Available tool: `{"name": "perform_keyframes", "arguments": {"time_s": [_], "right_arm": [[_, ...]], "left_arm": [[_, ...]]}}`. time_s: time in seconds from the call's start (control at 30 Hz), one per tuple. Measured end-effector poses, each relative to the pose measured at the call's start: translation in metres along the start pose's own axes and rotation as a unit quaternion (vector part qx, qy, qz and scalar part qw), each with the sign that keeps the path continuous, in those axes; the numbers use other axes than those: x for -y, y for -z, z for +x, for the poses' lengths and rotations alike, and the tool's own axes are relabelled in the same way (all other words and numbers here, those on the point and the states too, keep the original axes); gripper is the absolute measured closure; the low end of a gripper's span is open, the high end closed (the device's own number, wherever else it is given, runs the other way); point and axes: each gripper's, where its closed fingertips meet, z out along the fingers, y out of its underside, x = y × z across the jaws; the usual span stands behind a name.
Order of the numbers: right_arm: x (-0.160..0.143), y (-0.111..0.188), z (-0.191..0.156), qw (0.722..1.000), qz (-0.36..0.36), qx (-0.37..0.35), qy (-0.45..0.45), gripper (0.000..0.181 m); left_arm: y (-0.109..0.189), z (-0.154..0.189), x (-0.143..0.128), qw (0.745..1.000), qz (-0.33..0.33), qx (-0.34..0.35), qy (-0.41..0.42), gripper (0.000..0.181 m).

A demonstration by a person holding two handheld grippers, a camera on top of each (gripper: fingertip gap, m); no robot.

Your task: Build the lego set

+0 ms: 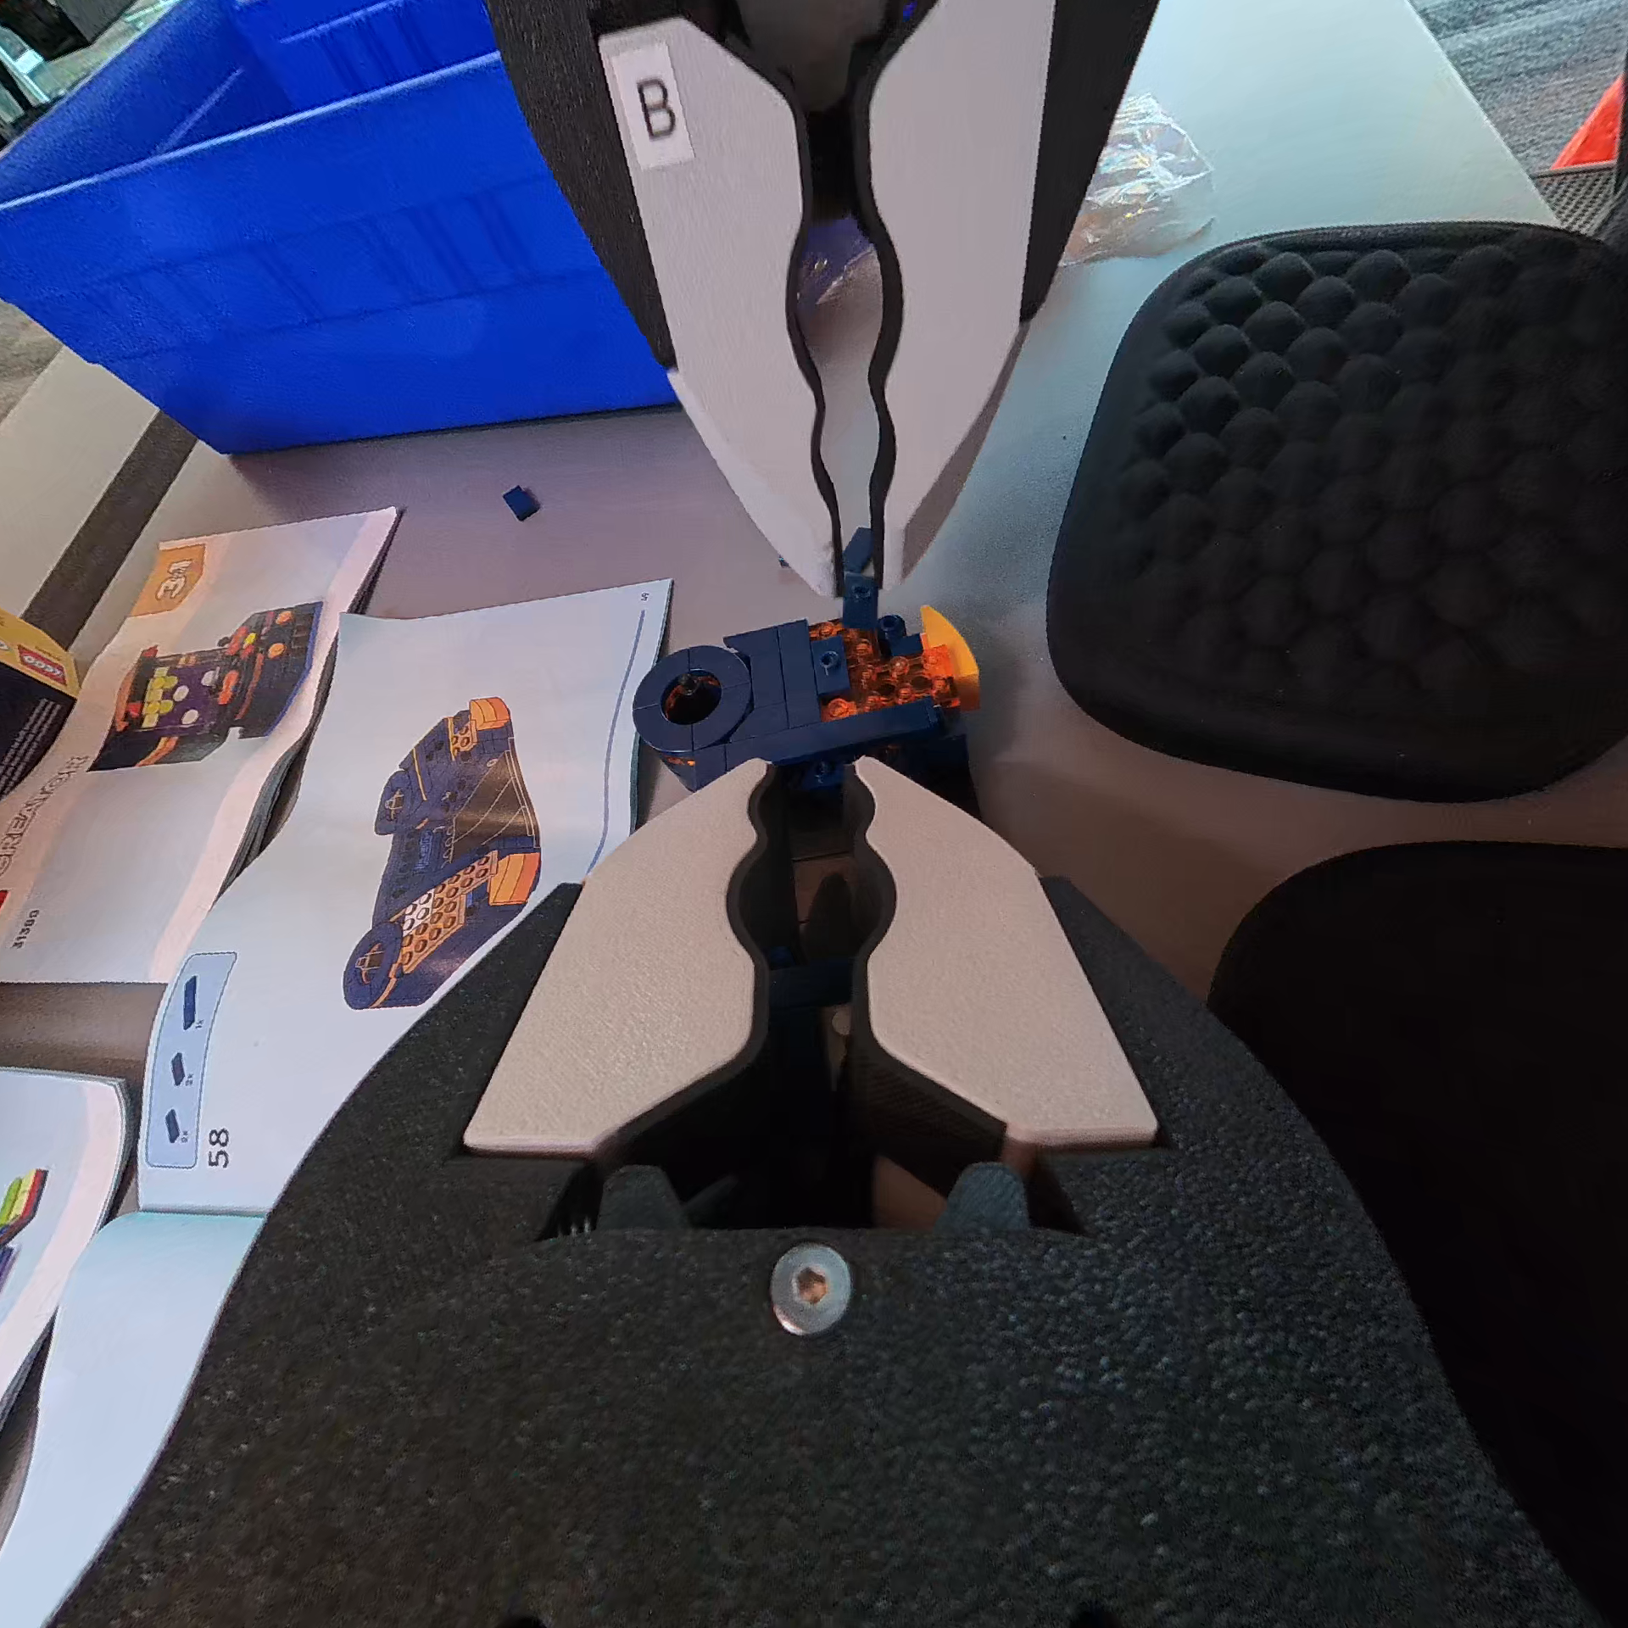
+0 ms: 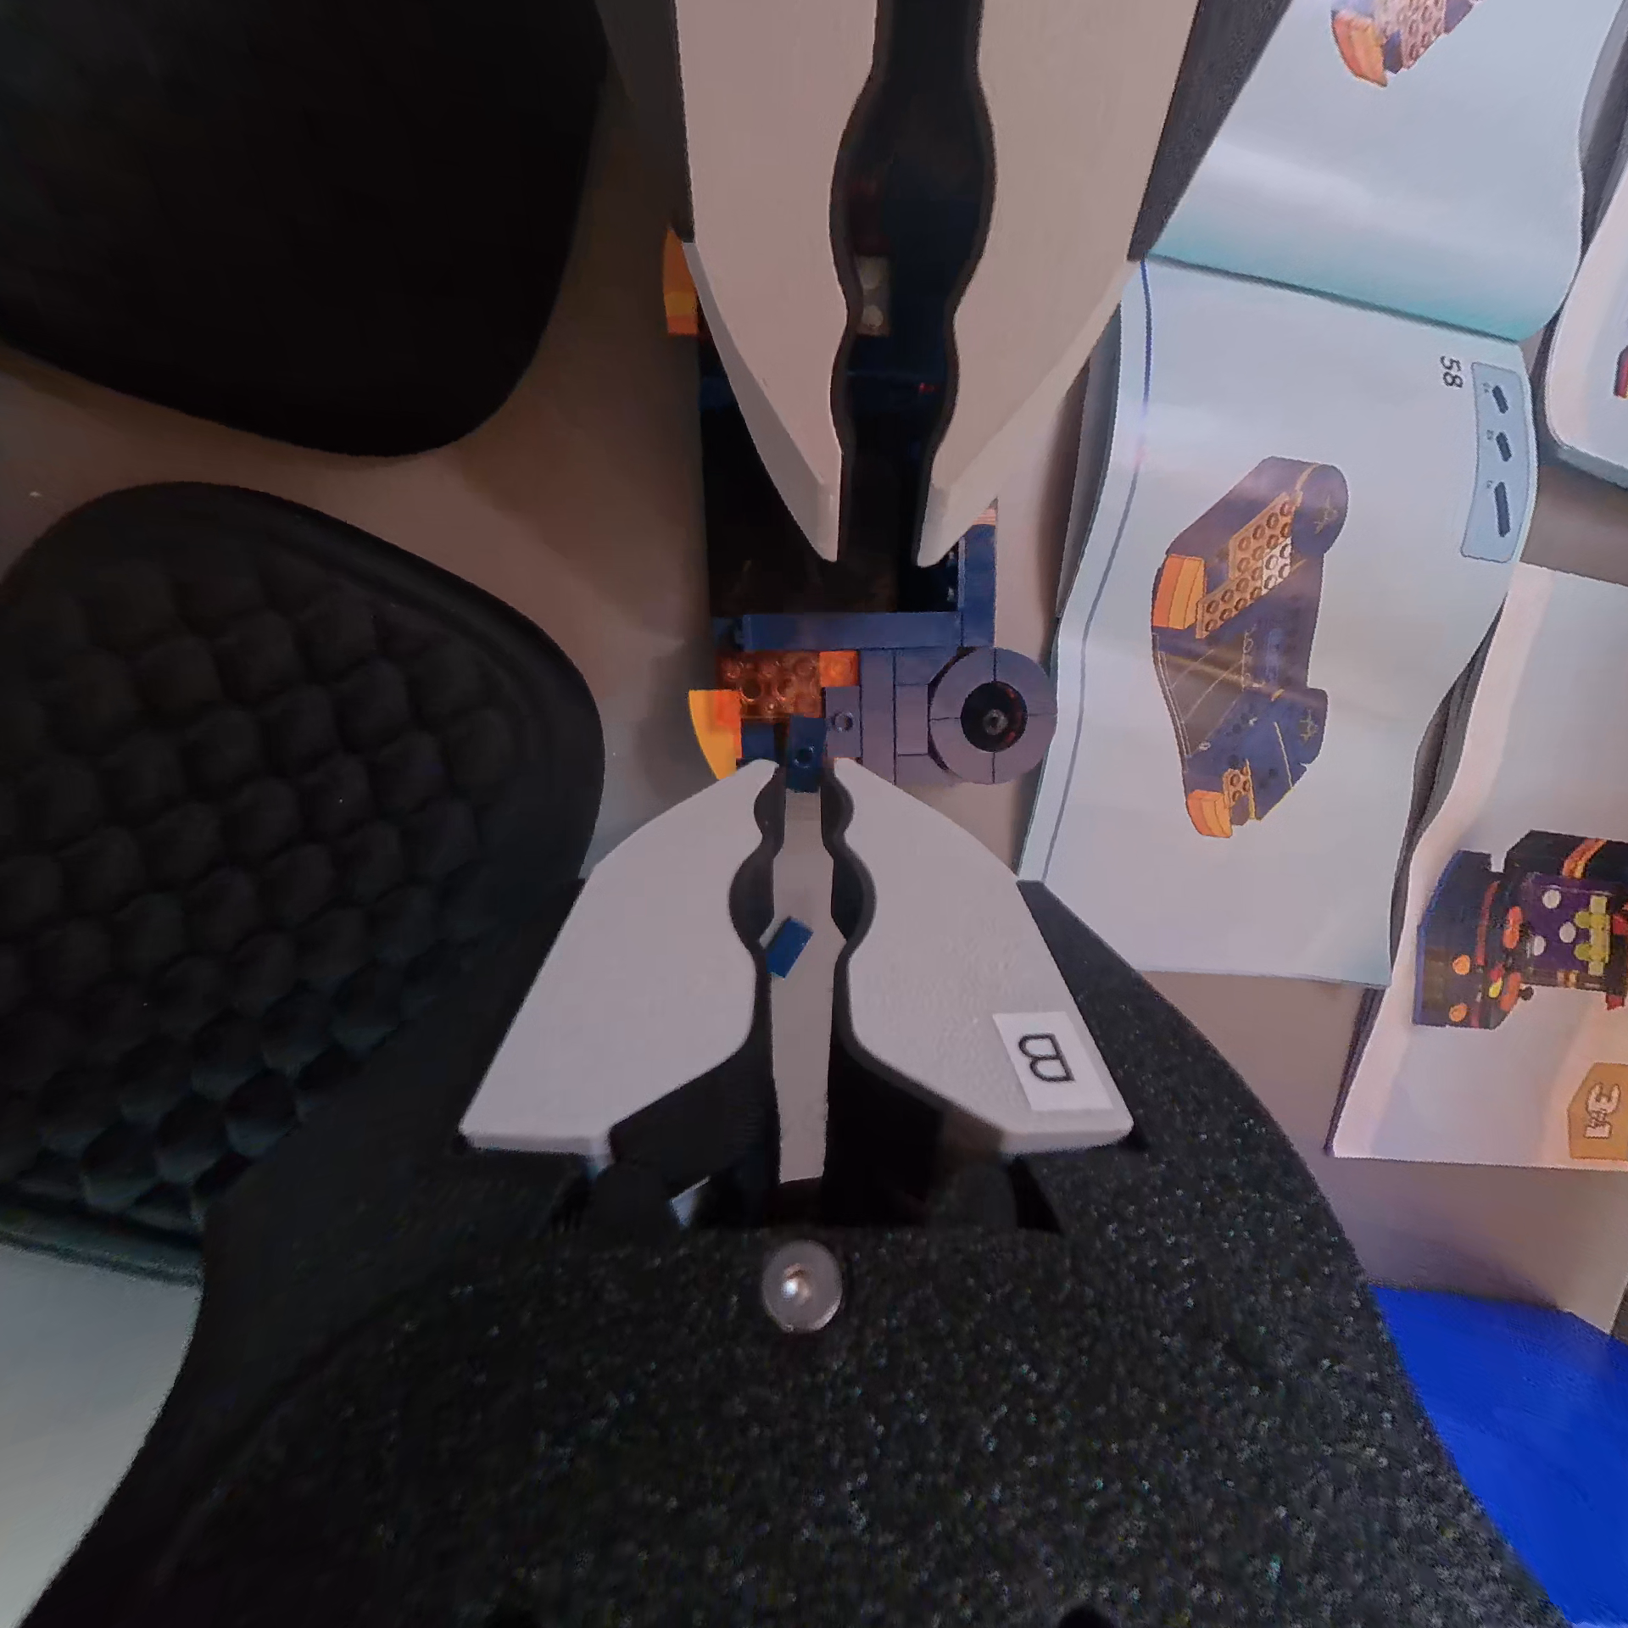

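On the grey table [image 1: 546, 493], between a blue bin [image 1: 335, 264] and a black cushion [image 1: 1357, 493], the navy-and-orange model [image 1: 793, 696] sits gripped by the left gripper [image 1: 810, 775]. Opposite, the right gripper [image 2: 803, 775] pinches a small navy piece [image 2: 803, 765] over the model's studs; a loose navy brick [image 1: 521, 502] lies nearby.

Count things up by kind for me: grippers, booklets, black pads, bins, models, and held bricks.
Grippers: 2, left gripper, right gripper
Booklets: 3
Black pads: 2
Bin: 1
Model: 1
Held brick: 1
Total: 10
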Motion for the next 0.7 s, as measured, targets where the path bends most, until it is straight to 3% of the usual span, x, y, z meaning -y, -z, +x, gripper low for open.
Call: {"name": "perform_keyframes", "arguments": {"time_s": [0.7], "right_arm": [[0.0011,-0.0106,0.0012,0.998,-0.029,-0.016,0.059,0.173]], "left_arm": [[-0.0008,0.0025,-0.0004,1.000,-0.004,-0.004,-0.007,0.168]]}}
